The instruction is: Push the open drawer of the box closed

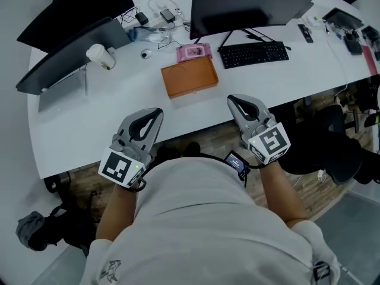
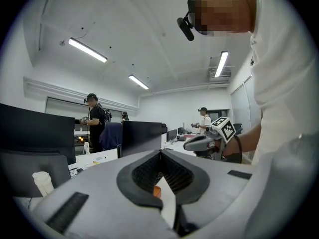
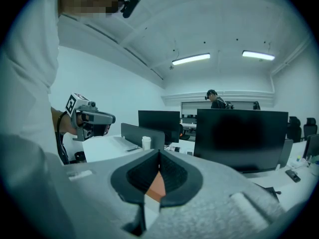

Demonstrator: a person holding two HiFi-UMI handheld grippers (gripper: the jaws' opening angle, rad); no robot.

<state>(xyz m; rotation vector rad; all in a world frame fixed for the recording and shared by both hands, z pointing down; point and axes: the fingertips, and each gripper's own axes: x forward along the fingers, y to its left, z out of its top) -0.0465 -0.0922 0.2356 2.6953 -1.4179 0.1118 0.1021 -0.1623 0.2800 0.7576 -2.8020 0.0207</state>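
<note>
Hovering at counter (image 1: 83,129) edge — my left hand-held gripper (image 1: 155,114) clenched, empty | right hand-held gripper (image 1: 233,100) clenched, empty | orange box (image 1: 189,77) ahead, untouched

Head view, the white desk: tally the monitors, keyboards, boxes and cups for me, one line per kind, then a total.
Monitors: 3
Keyboard: 1
Boxes: 2, the orange-brown box and the pink box
Paper cup: 1
Total: 7
</note>
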